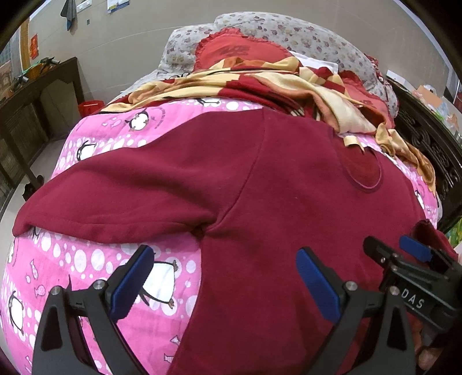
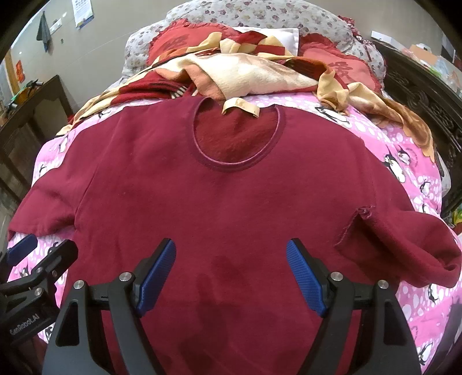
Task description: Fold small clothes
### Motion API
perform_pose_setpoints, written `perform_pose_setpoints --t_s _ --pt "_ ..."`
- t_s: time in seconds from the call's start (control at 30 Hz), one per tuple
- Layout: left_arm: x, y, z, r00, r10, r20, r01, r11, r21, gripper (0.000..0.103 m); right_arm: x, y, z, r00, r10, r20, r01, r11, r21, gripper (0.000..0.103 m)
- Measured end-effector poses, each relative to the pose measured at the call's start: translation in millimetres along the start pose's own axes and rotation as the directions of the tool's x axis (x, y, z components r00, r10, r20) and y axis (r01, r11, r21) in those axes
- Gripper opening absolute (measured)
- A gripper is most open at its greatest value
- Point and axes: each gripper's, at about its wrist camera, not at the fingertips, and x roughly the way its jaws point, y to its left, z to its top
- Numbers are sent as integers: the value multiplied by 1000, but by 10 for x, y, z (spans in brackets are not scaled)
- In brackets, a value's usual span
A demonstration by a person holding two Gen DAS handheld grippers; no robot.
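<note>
1. A bed covered by a pink penguin-print quilt (image 2: pixel 415 184) is seen, bounded on the right by a dark carved wooden frame (image 2: pixel 433 98) and on the left by open floor (image 1: pixel 43 153) and a dark wooden cabinet (image 1: pixel 34 95) against the wall.
2. A maroon long-sleeved top (image 2: pixel 219 202) is laid flat, collar away, in the middle of the quilt; its sleeves are spread to both sides, and the right cuff (image 2: pixel 450 265) is lying near the quilt's edge.
3. A crumpled red and cream blanket (image 2: pixel 245 75) is heaped just beyond the collar, with red cushions (image 2: pixel 343 66) and a floral pillow (image 2: pixel 260 14) behind it.
4. The left gripper (image 1: pixel 225 277) is held released, jaws wide apart, over the top's left side edge, where maroon cloth meets bare quilt.
5. The right gripper (image 2: pixel 231 274) is likewise spread wide above the lower chest, nothing being grasped.
</note>
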Motion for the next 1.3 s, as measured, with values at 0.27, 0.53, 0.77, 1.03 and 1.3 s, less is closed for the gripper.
perform_pose_setpoints --t_s 0.27,0.53,0.77,1.03,1.3 --pt "11 40 8 1000 2 -3 -3 1000 -18 101 23 50 1 1000 4 -7 -4 1000 -9 83" --pt "22 50 1 1000 0 -5 0 1000 -25 101 28 89 3 1000 4 -8 -4 1000 -17 83" --pt "25 81 8 1000 -7 -3 7 999 -39 101 45 113 -6 1000 7 -16 -7 1000 -22 83" --pt "31 99 13 1000 -6 -1 6 999 -38 101 58 126 -8 1000 11 -20 -11 1000 -23 83" --pt "-26 231 24 999 -34 -13 32 996 -79 101 68 175 -5 1000 17 -21 -18 999 -28 83"
